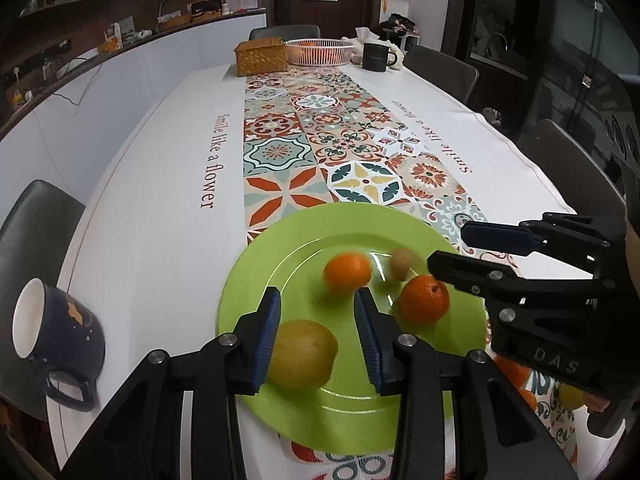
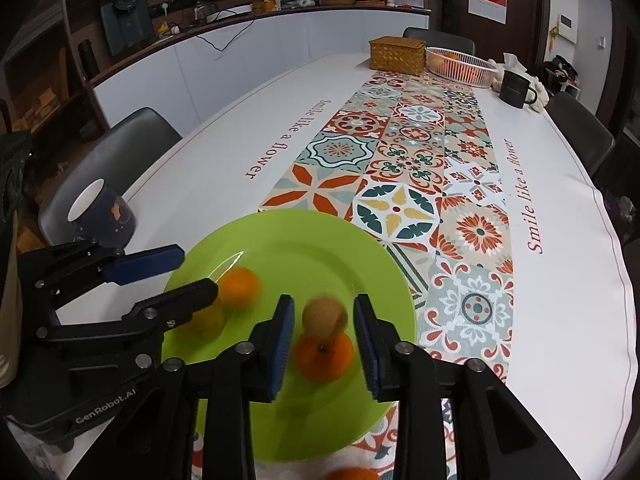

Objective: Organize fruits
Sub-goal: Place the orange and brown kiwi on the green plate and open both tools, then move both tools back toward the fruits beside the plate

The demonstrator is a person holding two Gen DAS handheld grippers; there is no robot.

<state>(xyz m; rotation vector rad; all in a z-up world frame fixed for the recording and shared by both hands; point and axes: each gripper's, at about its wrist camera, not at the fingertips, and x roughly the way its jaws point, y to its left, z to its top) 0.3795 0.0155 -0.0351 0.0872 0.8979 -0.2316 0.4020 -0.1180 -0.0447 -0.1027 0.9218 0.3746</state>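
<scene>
A: What do you see on the round lime-green plastic plate point(image 1: 256, 280)?

B: I count 4 fruits. My left gripper point(image 1: 316, 332) stands spread; the yellow-green round pear point(image 1: 302, 354) lies between its blue pads, free on the right side, the left I cannot tell.

A: And the right gripper point(image 2: 322, 338)?

B: Also spread. The orange mandarin with a stem point(image 2: 325, 356) lies between its fingers, not pressed, and the small brown kiwi point(image 2: 324, 316) just beyond. A blurred orange mandarin point(image 1: 347, 273) is ahead of the left tool.
</scene>
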